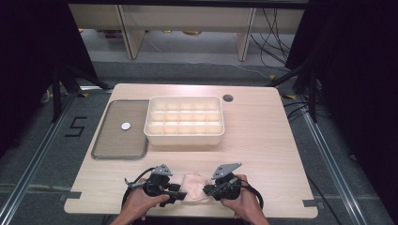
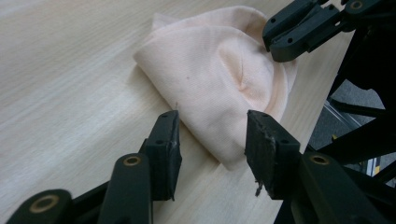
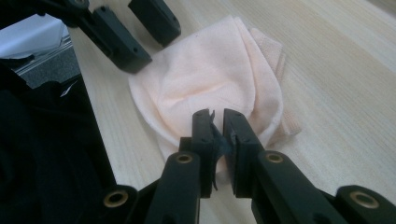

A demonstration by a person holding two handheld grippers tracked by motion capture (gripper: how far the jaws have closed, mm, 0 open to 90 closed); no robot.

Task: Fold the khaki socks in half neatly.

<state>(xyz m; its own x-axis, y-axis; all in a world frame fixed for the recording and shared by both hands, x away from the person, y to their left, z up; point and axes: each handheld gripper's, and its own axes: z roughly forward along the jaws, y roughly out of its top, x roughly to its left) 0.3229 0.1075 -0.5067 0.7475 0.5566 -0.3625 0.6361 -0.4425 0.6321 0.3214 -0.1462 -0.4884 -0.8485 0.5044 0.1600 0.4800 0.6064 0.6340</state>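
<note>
A folded peach cloth [image 1: 195, 185] lies on the wooden table near its front edge, between my two grippers. In the left gripper view the left gripper [image 2: 212, 140] stands open, its jaws on either side of the cloth's [image 2: 215, 79] near corner without pressing it. My right gripper [image 3: 218, 123] has its jaws drawn almost together on a puckered fold at the cloth's [image 3: 205, 74] edge. The right gripper [image 2: 280, 44] also appears at the cloth's far side in the left gripper view, and the left gripper [image 3: 156, 49] at the top left of the right gripper view. A hand holds each gripper.
A white compartment box [image 1: 184, 138] stands mid-table, its cells looking empty. Left of it lies a grey tray [image 1: 112, 147] with a small white disc [image 1: 126, 125]. A cable hole [image 1: 228, 98] sits at the back. The table's front edge [image 1: 187, 216] is close behind the hands.
</note>
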